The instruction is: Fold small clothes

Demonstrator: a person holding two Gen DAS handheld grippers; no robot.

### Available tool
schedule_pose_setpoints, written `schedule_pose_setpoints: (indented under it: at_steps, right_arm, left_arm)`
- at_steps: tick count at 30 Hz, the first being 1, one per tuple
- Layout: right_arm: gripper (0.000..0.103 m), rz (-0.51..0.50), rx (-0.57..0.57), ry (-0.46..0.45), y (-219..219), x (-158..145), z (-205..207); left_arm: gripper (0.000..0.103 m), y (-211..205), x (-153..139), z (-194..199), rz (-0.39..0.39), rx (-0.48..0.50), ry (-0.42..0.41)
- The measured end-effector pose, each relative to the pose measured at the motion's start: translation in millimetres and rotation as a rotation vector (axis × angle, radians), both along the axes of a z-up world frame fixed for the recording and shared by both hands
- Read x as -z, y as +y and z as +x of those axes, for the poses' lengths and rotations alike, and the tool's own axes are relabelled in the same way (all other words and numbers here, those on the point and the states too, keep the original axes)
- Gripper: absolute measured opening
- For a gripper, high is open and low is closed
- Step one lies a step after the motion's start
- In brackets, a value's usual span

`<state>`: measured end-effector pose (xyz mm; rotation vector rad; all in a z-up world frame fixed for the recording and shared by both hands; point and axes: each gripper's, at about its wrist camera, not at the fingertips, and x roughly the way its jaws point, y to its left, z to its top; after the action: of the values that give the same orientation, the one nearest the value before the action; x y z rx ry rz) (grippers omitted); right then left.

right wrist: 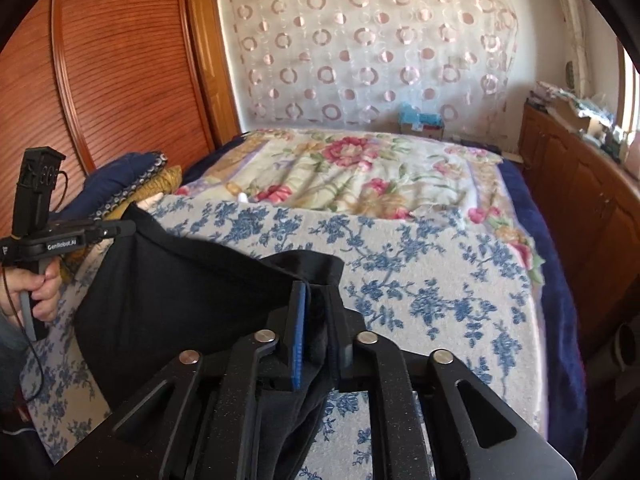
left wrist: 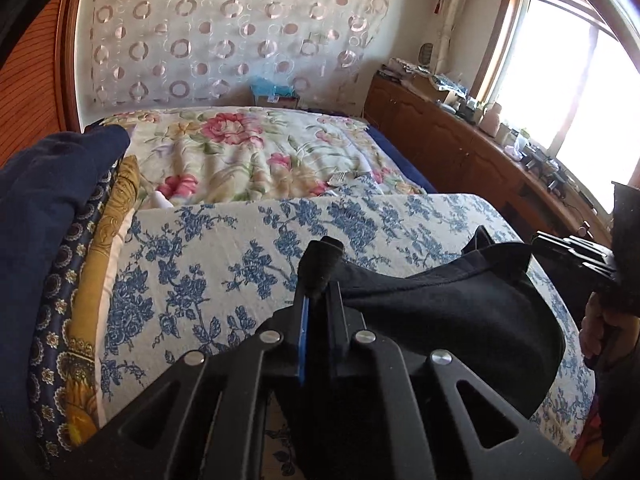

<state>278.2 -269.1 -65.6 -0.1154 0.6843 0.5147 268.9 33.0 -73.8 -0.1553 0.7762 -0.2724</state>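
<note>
A small black garment (left wrist: 448, 304) hangs stretched between my two grippers above the blue-flowered bedspread (left wrist: 224, 248). My left gripper (left wrist: 318, 292) is shut on one top corner of it, a bunch of cloth sticking out past the fingertips. My right gripper (right wrist: 318, 300) is shut on the other top corner of the garment (right wrist: 180, 292). In the right wrist view the left gripper (right wrist: 120, 229) shows at far left, held by a hand. In the left wrist view the right gripper (left wrist: 538, 240) shows at the far right edge.
A stack of folded dark-blue and gold bedding (left wrist: 60, 216) lies on the left. A pink-flowered quilt (left wrist: 248, 152) covers the far half of the bed. A wooden cabinet (left wrist: 452, 136) with clutter runs along the right under a window. A wooden wardrobe (right wrist: 120, 80) stands on the left.
</note>
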Motion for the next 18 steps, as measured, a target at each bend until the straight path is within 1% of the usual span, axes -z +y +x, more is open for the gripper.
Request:
schedule_pose_setpoints:
  at_steps: [1, 3, 4, 5, 6, 7, 8, 9, 11, 15, 18]
  right_arm:
    - [0.013, -0.003, -0.003, -0.001, 1, -1, -2]
    - [0.022, -0.006, -0.001, -0.001, 2, -3, -5]
    - [0.034, -0.008, 0.0, -0.001, 2, -3, -5]
    - [0.046, -0.011, 0.004, -0.002, 2, -3, -6]
    - [0.051, -0.01, 0.006, -0.003, 2, -3, -7]
    - [0.057, -0.005, 0.003, -0.001, 3, -2, -9]
    - [0.062, -0.001, 0.0, 0.005, 4, -1, -10]
    - [0.064, 0.0, -0.005, 0.015, 6, 2, -10]
    - [0.066, -0.014, -0.013, 0.043, 11, 12, -9]
    - [0.066, -0.047, -0.002, 0.101, 19, 34, 0]
    - [0.067, -0.049, 0.021, 0.14, 17, 47, 7]
  left_arm:
    - [0.007, -1, 0, -1, 0.006, 0.001, 0.003]
    - [0.013, -2, 0, -4, 0.023, 0.004, 0.001]
    - [0.02, -2, 0, -7, 0.03, 0.004, 0.001]
    - [0.029, -1, -1, -9, 0.03, 0.007, -0.001]
    - [0.035, 0, -2, -11, 0.022, 0.016, 0.001]
    - [0.044, 2, -2, -13, 0.013, 0.028, 0.005]
    - [0.046, 3, -2, -16, 0.006, 0.037, 0.009]
    - [0.048, 5, -3, -19, 0.004, 0.037, 0.011]
    - [0.058, 6, -1, -24, 0.01, 0.039, 0.013]
    - [0.058, 8, 11, -23, 0.021, 0.03, 0.058]
    - [0.058, 10, 20, -21, 0.002, 0.014, 0.092]
